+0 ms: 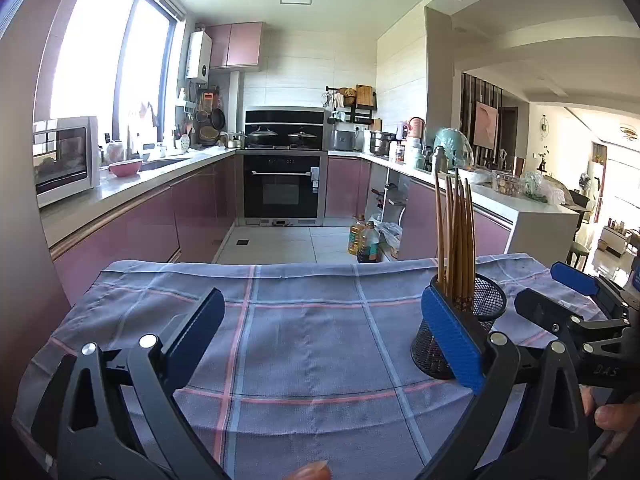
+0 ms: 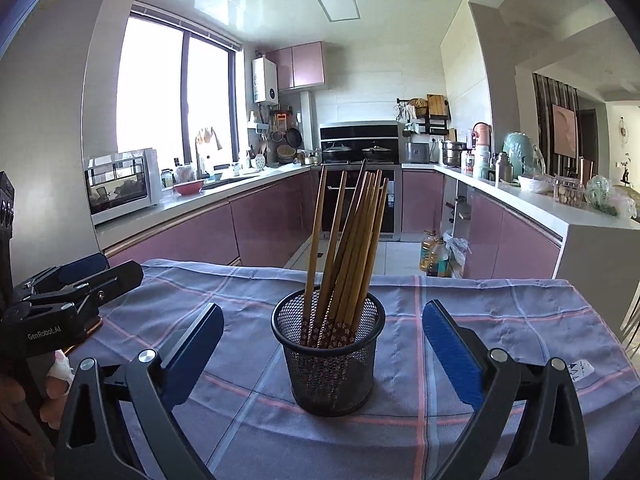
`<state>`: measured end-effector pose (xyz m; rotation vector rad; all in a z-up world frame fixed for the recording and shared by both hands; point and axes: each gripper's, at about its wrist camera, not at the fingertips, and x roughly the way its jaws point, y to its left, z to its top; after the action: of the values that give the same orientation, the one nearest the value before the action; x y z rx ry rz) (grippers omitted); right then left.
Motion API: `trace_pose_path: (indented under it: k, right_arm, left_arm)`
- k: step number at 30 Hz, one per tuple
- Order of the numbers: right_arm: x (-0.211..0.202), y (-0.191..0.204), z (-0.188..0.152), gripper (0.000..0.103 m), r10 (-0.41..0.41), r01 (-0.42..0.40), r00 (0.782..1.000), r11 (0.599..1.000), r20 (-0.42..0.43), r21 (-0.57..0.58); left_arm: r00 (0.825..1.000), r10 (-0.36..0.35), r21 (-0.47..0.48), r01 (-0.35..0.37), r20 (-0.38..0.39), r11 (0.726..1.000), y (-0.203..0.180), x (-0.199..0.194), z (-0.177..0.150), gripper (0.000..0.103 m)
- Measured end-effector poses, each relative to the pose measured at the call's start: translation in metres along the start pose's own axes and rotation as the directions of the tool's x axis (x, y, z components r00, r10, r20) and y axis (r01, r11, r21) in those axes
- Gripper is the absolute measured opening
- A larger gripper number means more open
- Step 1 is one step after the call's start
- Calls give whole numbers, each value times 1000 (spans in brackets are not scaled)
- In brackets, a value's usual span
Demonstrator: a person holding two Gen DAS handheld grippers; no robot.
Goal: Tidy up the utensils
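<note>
Mesh holder (image 2: pixel 329 354) stands upright on the cloth (image 2: pixel 500 320) that covers the table, toward its far half. Chopsticks (image 2: pixel 348 248) stand in the holder, leaning against each other and its rim. Right gripper (image 2: pixel 322 344) sits before the holder, jaws wide to either side of it, not touching. Left gripper (image 1: pixel 320 332) lies to the left over bare cloth (holder just beyond its right jaw). Kitchen counters and oven (image 1: pixel 282 190) lie behind the table.
</note>
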<state>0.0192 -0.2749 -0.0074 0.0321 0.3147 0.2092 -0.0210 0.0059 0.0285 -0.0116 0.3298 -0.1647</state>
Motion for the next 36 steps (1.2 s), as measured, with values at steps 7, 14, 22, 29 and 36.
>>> trace_pose_path:
  k: [7,14,22,29,36]
  right_arm:
    - [-9,3,-1,96,-23,23,999,1000,22,8]
    - [-15,4,0,96,-45,45,998,999,44,10]
    - [-17,8,-1,96,-50,50,998,999,48,10]
    - [-18,8,-3,96,-52,51,997,999,50,12]
    - [-20,8,-3,96,-53,52,997,999,52,16]
  left_arm:
    - [1000,10,-13,-10,8,1000,1,-10,-1,97]
    - [999,33,-17,-33,26,999,0,-17,0,97]
    - [999,33,-3,-32,36,999,-5,-24,-1,97]
    - [999,28,2,-28,42,1000,-8,-28,-1,97]
    - [999,26,5,-26,41,1000,-10,-29,-1,97]
